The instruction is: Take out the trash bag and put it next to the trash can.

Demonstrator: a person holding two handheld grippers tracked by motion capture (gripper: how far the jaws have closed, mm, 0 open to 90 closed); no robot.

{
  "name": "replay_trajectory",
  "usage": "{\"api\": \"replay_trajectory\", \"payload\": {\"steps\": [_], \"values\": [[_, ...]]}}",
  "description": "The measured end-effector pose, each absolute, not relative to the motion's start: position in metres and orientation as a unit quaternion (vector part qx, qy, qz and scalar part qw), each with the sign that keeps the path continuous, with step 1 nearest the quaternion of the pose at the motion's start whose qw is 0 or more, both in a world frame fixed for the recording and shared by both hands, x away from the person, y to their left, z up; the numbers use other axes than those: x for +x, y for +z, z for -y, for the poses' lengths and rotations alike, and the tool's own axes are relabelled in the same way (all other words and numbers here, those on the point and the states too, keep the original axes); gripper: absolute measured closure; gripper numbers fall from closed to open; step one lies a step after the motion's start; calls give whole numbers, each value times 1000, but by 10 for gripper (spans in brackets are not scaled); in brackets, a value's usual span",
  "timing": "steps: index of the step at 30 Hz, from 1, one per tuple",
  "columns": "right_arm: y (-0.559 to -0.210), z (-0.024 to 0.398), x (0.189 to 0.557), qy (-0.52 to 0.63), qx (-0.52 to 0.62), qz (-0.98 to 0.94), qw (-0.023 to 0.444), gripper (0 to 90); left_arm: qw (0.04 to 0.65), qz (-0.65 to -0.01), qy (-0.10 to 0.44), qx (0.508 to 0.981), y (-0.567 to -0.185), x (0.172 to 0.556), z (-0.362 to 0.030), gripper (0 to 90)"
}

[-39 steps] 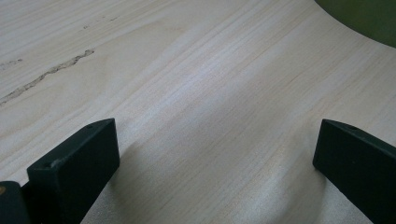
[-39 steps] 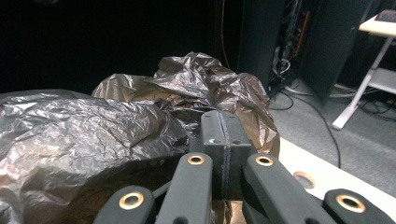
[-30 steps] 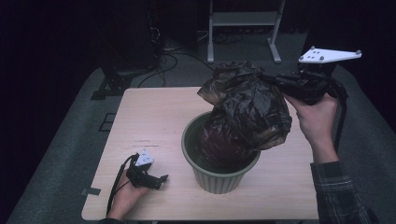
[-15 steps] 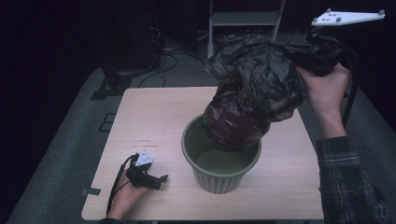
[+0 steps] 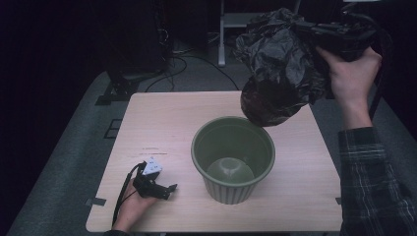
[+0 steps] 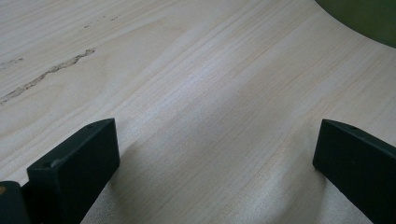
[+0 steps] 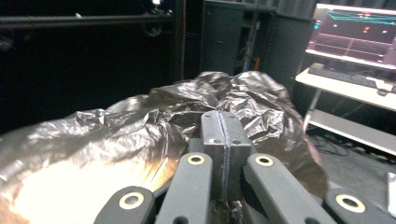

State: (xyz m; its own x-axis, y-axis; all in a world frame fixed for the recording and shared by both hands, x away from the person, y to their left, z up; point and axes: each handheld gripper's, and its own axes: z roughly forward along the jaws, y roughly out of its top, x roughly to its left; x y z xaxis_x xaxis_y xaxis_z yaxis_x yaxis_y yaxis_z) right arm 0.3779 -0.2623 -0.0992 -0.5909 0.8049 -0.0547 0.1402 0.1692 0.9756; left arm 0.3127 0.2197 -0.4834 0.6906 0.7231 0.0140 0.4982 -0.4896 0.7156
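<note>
The right tongs, held up at the far right of the table in the high view, are clamped shut on a fold of a crumpled dark plastic bag; in the right gripper view the two jaws meet flat against each other with the bag bunched around and beyond them. The bag hangs clear of the green ribbed pot, its lowest bulge just above and behind the pot's far right rim, apparently not touching it. The pot stands upright right of the table's middle, and its inside shows bare down to the pale bottom. The left tongs rest on the table near the front left corner, well apart from the pot, with the jaws standing wide apart over bare wood in the left gripper view and nothing between them; a sliver of the pot shows at that view's upper right. The step in hand reads as lifting the bag out of the pot, and it looks nearly complete, since the whole bag is already above the rim. The next move probably calls for carrying the bag sideways, away from the pot, high enough that its drooping bottom does not catch the rim and tip the pot, and then lowering it to a free stretch of table before the jaws part.
</note>
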Motion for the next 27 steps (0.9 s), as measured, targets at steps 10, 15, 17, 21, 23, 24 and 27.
{"api": "replay_trajectory", "payload": {"steps": [10, 15, 17, 21, 23, 24, 27], "values": [[-135, 283, 405, 520, 383, -699, 306, 900, 354, -361, 159, 848, -484, 312, -220, 0], [-150, 287, 414, 515, 394, -698, 305, 900, 355, -361, 159, 848, -484, 312, -220, 0], [-157, 286, 418, 515, 397, -697, 302, 900, 353, -360, 159, 848, -483, 312, -220, 0], [-176, 281, 430, 515, 403, -697, 296, 900, 353, -361, 159, 848, -483, 312, -220, 0], [-180, 279, 433, 515, 405, -696, 294, 900, 354, -361, 159, 848, -483, 312, -220, 0], [-183, 278, 436, 516, 405, -697, 291, 900, 354, -361, 159, 848, -483, 312, -220, 0], [-195, 272, 446, 518, 407, -698, 281, 900, 354, -361, 159, 848, -483, 312, -220, 0]]}}
